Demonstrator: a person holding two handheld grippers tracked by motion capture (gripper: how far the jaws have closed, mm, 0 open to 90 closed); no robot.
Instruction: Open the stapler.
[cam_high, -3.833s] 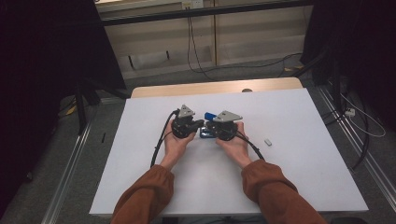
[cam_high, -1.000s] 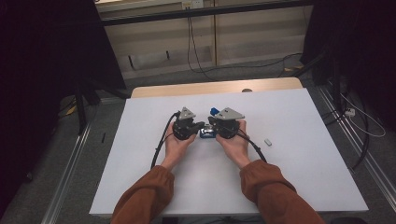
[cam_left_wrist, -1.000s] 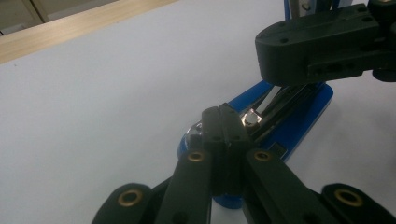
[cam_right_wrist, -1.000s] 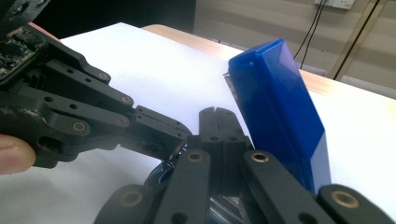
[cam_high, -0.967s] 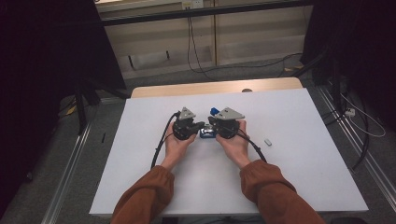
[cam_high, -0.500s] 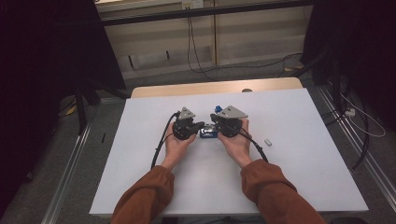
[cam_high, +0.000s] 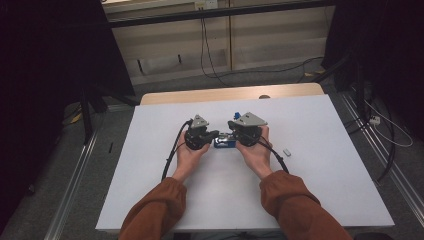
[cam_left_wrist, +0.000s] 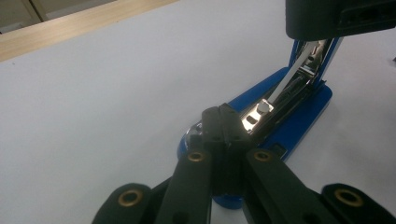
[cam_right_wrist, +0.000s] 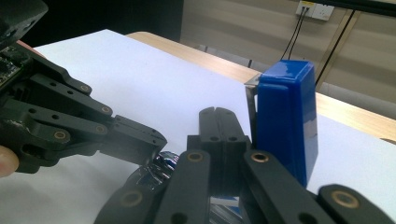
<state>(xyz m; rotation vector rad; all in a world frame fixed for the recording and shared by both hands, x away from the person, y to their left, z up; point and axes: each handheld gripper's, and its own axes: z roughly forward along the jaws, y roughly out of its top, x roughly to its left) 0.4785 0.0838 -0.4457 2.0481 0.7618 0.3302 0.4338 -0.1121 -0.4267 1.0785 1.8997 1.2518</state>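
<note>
While the two tools were held close together near the middle of the white worktop (cam_high: 310, 190), a blue stapler (cam_high: 224, 143) was seen lying between them. The left tool (cam_high: 216, 134) was held in the left hand (cam_high: 187, 152), and the right tool (cam_high: 227, 136) was held in the right hand (cam_high: 256, 155). Orange-brown sleeves (cam_high: 155, 215) were worn on both arms.

In the left gripper view, the left tool (cam_left_wrist: 223, 122) was seen with its jaws pressed together at the front end of the stapler (cam_left_wrist: 285, 116), by the shiny metal part (cam_left_wrist: 275, 100). Whether anything was pinched between them could not be told. The blue top of the stapler was lifted up at the back.

In the right gripper view, the right tool (cam_right_wrist: 216, 122) was seen with its jaws pressed together too, just beside the raised blue top (cam_right_wrist: 285, 112). Whether they touched it could not be told. The left tool (cam_right_wrist: 135, 137) was seen there as well, pointed in from the side.

A small grey thing (cam_high: 287, 151) was left on the worktop, well apart to the right. A strip of bare wood (cam_high: 200, 95) was seen at the far edge.
</note>
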